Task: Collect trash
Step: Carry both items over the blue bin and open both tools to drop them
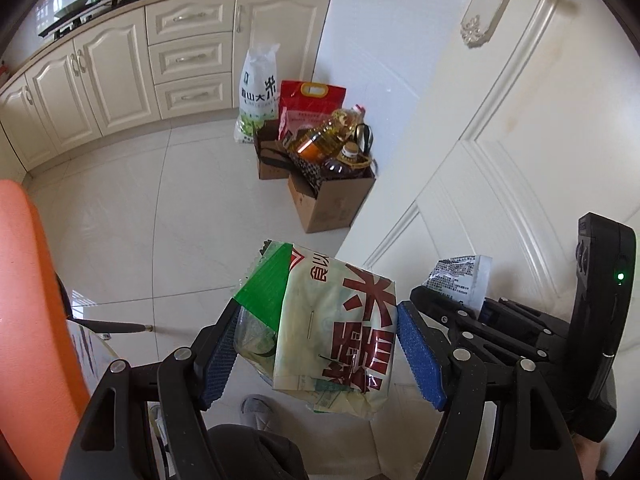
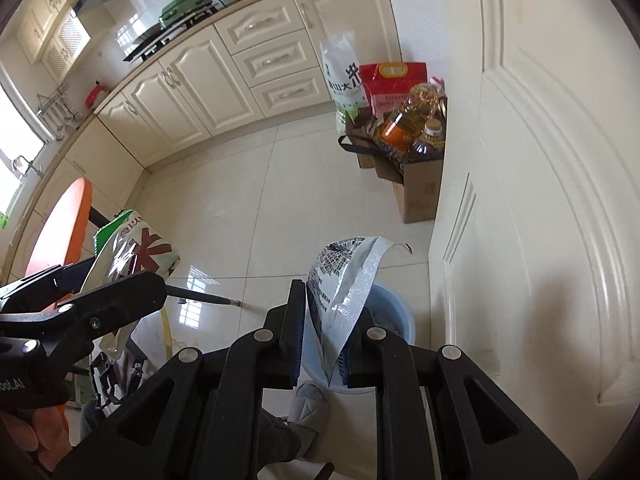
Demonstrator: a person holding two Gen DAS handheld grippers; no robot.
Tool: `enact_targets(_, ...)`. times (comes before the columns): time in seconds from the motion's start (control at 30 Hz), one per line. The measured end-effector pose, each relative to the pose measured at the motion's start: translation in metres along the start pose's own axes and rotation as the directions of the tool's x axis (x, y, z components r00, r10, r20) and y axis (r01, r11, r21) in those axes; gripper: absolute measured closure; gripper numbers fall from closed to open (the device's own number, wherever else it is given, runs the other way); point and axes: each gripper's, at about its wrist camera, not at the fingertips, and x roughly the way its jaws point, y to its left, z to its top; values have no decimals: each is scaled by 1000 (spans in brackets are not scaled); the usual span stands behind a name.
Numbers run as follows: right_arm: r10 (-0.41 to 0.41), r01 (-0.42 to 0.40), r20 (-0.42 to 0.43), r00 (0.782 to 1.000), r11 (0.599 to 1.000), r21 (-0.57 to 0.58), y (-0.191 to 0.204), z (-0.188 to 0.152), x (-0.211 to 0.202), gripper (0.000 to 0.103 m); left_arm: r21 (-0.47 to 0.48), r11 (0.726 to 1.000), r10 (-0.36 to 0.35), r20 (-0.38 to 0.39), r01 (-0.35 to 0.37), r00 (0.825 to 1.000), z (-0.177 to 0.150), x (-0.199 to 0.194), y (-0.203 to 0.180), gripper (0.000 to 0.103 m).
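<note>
While both tools grip wrappers, left tool (image 1: 316,344) pinching crumpled rice bag (image 1: 336,320), right tool (image 2: 322,344) clamping foil packet (image 2: 340,292) above blue bin (image 2: 390,312): light, floppy, slippery; hold near folded edge.

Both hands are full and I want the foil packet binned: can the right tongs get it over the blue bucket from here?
Probably yes: the right tongs hold the foil packet almost directly above the blue bucket, with nothing between them.
</note>
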Motion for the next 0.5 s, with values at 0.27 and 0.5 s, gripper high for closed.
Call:
enact_targets(0.27, 6, -3, -63, 998, 999, 47, -17, 6, 46, 51, -4, 1000, 23, -110, -23, 994, 116, 60, 25, 27)
enact_targets(0.5, -32, 34, -30, 999, 995, 90, -26, 5, 43, 7, -4, 997, 75, -90, -75, 993, 143, 67, 34, 9)
